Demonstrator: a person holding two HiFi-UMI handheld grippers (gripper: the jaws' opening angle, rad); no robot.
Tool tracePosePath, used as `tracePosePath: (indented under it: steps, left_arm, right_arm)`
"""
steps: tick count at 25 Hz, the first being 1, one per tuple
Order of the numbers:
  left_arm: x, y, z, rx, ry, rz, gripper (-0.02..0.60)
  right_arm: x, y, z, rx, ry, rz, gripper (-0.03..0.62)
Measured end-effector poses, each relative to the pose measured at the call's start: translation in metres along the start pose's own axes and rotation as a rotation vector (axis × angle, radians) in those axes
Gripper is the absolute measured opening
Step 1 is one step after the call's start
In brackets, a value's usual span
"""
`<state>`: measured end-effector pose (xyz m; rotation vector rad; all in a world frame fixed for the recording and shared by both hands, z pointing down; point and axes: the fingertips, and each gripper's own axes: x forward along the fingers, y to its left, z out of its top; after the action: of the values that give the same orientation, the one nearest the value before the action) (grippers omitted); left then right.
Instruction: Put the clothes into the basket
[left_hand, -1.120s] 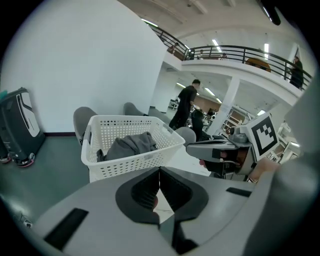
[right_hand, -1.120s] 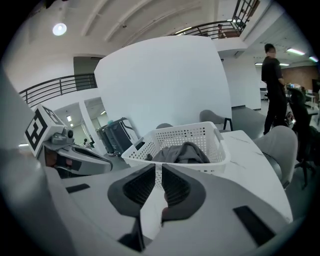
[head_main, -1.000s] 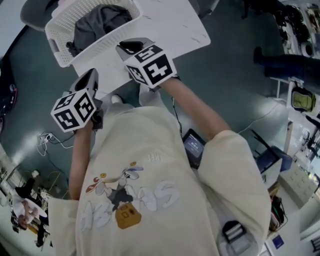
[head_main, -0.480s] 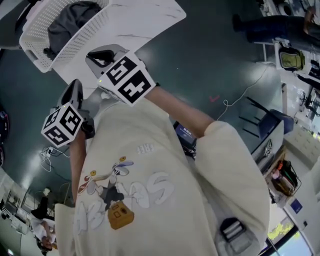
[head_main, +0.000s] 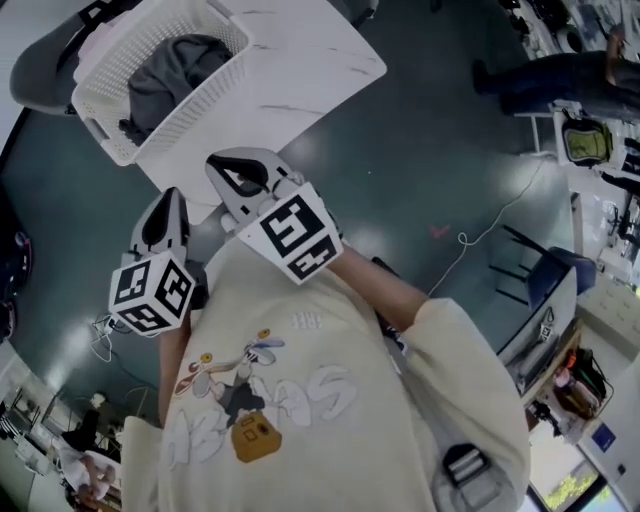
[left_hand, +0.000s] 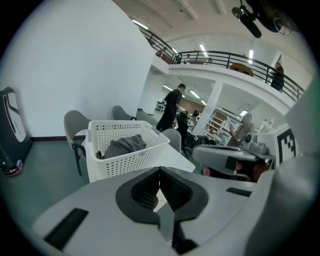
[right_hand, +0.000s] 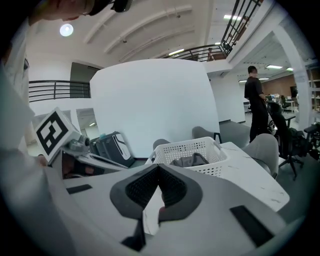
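Logged dark grey crumpled clothes (head_main: 172, 72) lying inside white perforated plastic basket (head_main: 178, 122), far left on white marbled table (head_main: 300, 70). Logged left gripper (head_main: 168, 200) and right gripper (head_main: 238, 170) both clenched tight on nothing, side by side at near table edge, apart from basket.

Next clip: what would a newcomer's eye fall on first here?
The white basket at the top left of the head view, standing on the white table with grey clothes inside. Next, the left gripper and right gripper, both shut and empty, side by side near the table's edge.
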<state>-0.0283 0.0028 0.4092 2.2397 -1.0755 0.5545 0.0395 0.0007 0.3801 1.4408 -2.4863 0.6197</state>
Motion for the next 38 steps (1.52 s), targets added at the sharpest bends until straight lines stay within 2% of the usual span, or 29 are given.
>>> tracePosePath:
  steps: [5,10,16,26,38]
  left_arm:
    - [-0.007,0.003,-0.004,0.007,-0.03,0.004,0.011]
    - [-0.016,0.009,-0.007,0.066,-0.038,0.038,0.011]
    - [-0.017,0.006,-0.005,0.086,-0.034,0.024,0.011]
    - [-0.016,-0.006,0.003,0.167,-0.048,-0.011,0.011]
    - [-0.017,-0.002,0.008,0.172,-0.058,-0.028,0.011]
  right_arm:
    - [0.002,0.008,-0.026,0.02,0.009,-0.024,0.008]
    - [-0.003,0.014,-0.019,-0.014,-0.027,-0.043,0.008]
    - [-0.006,0.024,-0.011,-0.086,-0.049,-0.058,0.008]
    - [-0.006,0.022,-0.006,-0.078,-0.065,-0.068,0.008]
    - [0.003,0.022,-0.006,-0.071,-0.053,-0.073,0.008]
